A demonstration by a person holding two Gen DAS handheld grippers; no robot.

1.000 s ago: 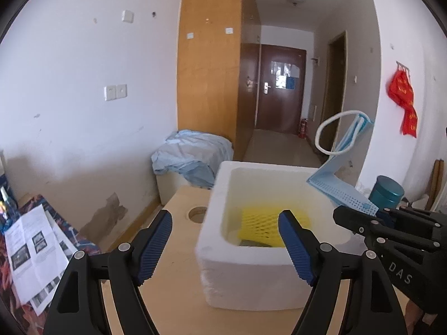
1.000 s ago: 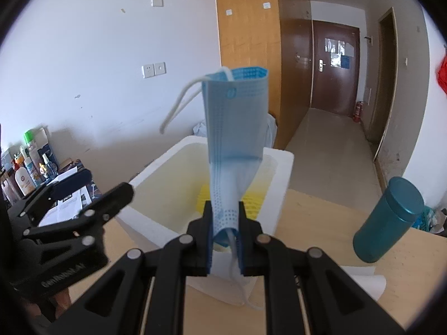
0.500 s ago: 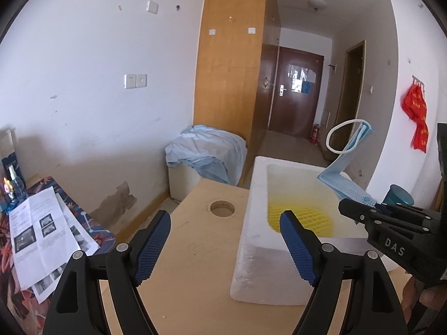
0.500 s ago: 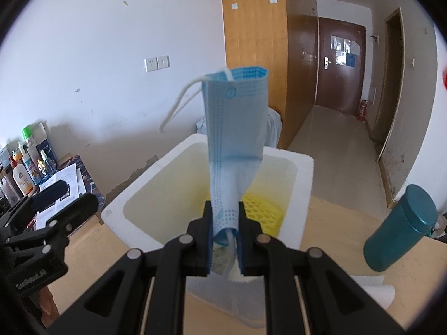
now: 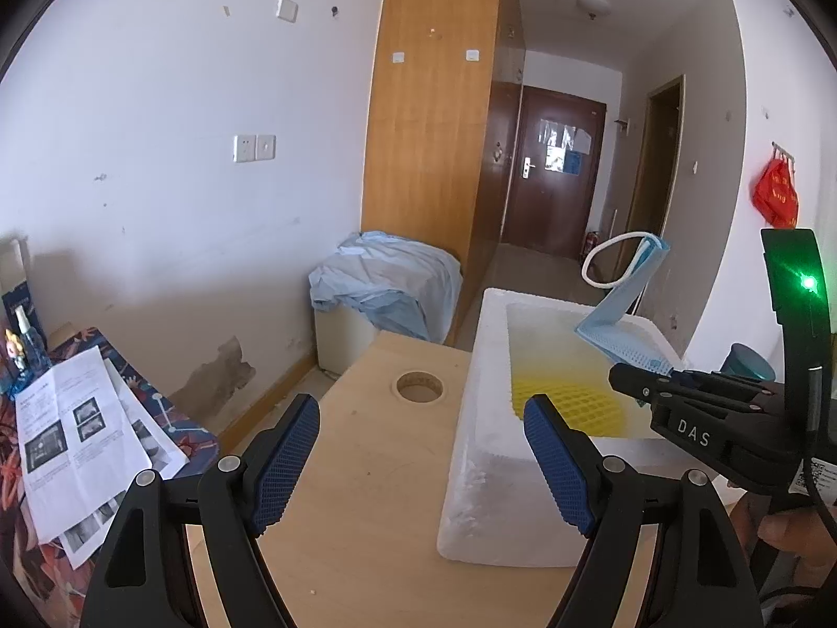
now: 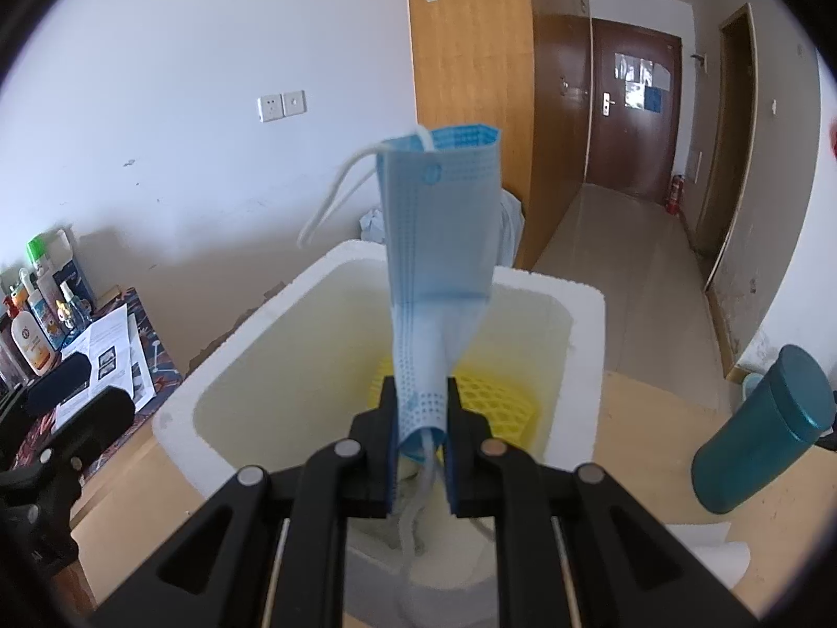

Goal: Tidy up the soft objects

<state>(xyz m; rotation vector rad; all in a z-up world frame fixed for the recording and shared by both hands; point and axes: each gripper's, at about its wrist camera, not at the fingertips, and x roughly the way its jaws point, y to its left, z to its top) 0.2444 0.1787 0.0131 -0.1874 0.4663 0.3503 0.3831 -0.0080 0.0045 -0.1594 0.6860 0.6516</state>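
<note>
My right gripper (image 6: 421, 408) is shut on a folded blue face mask (image 6: 442, 246), which stands up from the jaws above the white foam box (image 6: 251, 366). In the left wrist view the same mask (image 5: 625, 314) pokes up over the box (image 5: 471, 471), held by the right gripper (image 5: 643, 382). A yellow mesh sleeve (image 6: 502, 403) lies at the bottom of the box, also seen as yellow mesh (image 5: 570, 403). My left gripper (image 5: 421, 463) is open with nothing between its blue pads (image 5: 285, 458), hanging over the wooden table (image 5: 366, 471) left of the box.
A teal tumbler (image 6: 764, 429) stands right of the box. The tabletop has a round cable hole (image 5: 420, 386). Papers (image 5: 68, 439) lie on a patterned side table at the left, with bottles (image 6: 31, 335) behind. A covered cabinet (image 5: 387, 282) stands by the wall.
The left wrist view has swung left, so the box now sits to the right of the left jaws instead of between them. The right gripper with the mask has come closer over the box.
</note>
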